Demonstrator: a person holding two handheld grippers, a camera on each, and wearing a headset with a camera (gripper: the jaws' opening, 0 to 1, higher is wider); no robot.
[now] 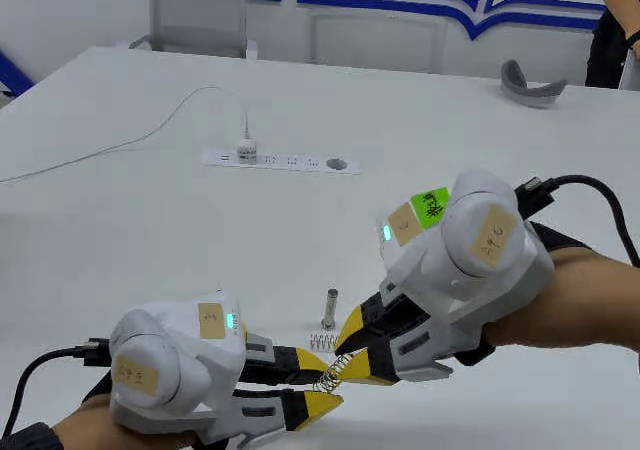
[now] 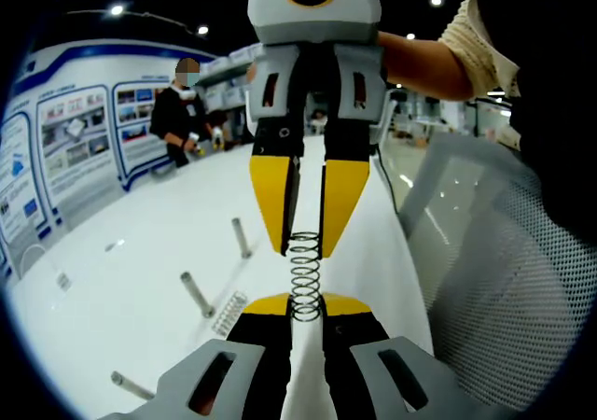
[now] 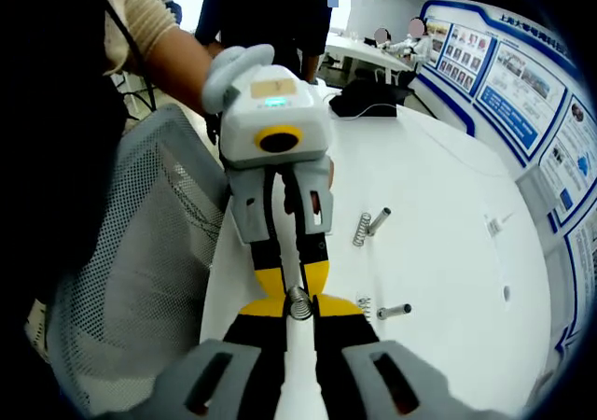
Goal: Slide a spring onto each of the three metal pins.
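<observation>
A small steel spring [image 1: 333,368] spans the gap between my two grippers, just above the white table [image 1: 150,220]. My left gripper [image 1: 330,388] is shut on its near end and the spring [image 2: 305,275] rises from between its yellow tips. My right gripper [image 1: 350,355] pinches the other end; the spring [image 3: 298,303] shows end-on at its tips. One metal pin [image 1: 329,308] stands behind them with a loose spring [image 1: 320,341] lying at its foot. The left gripper view shows three bare pins [image 2: 242,237], [image 2: 196,294], [image 2: 131,385] and the loose spring [image 2: 229,313].
A white power strip [image 1: 280,158] with a cable lies mid-table. A grey curved object [image 1: 530,85] rests at the far right, near a person [image 1: 612,20]. A chair [image 1: 197,10] stands behind the table. A mesh chair back [image 2: 485,280] is close on the near side.
</observation>
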